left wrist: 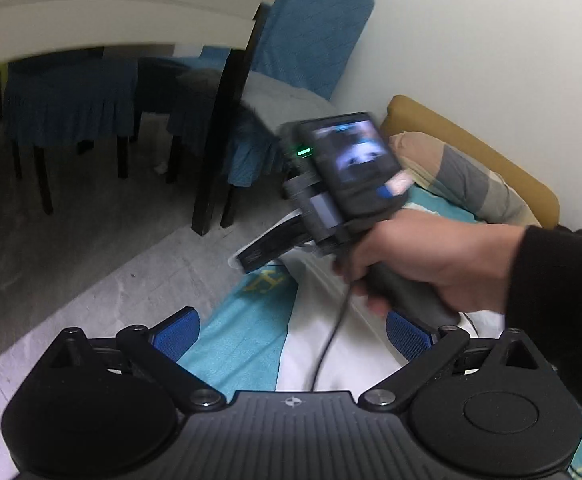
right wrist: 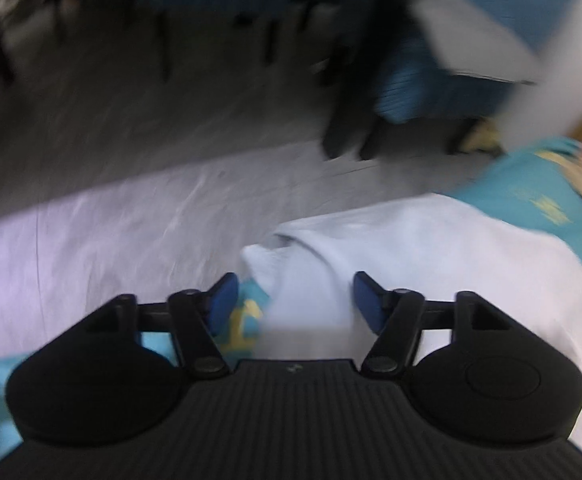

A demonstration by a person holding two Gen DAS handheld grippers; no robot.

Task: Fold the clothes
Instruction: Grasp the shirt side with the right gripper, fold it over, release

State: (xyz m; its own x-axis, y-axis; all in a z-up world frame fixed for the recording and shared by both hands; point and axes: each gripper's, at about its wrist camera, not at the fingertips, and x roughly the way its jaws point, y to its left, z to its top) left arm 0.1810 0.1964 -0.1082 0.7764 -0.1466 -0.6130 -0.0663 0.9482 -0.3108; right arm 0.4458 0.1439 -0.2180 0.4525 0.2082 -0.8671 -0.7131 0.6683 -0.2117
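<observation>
A white garment (left wrist: 331, 344) lies crumpled on a turquoise sheet (left wrist: 239, 344) with yellow print. My left gripper (left wrist: 293, 334) hovers open above it, its blue pads (left wrist: 179, 336) wide apart and holding nothing. A hand (left wrist: 423, 264) in a black sleeve holds my right gripper (left wrist: 267, 250) further ahead, fingers pointing down-left at the garment's far edge. In the blurred right wrist view, the right gripper (right wrist: 295, 286) is open, and a bunched fold of the white garment (right wrist: 431, 240) rises between its blue pads (right wrist: 225, 304), unclamped.
A grey floor (left wrist: 91, 264) borders the sheet on the left. Dark table legs (left wrist: 219, 140) and chairs with blue covers (left wrist: 67, 100) stand beyond. A striped pillow (left wrist: 463, 176) rests against a mustard edge (left wrist: 491, 152) by the white wall (left wrist: 491, 40).
</observation>
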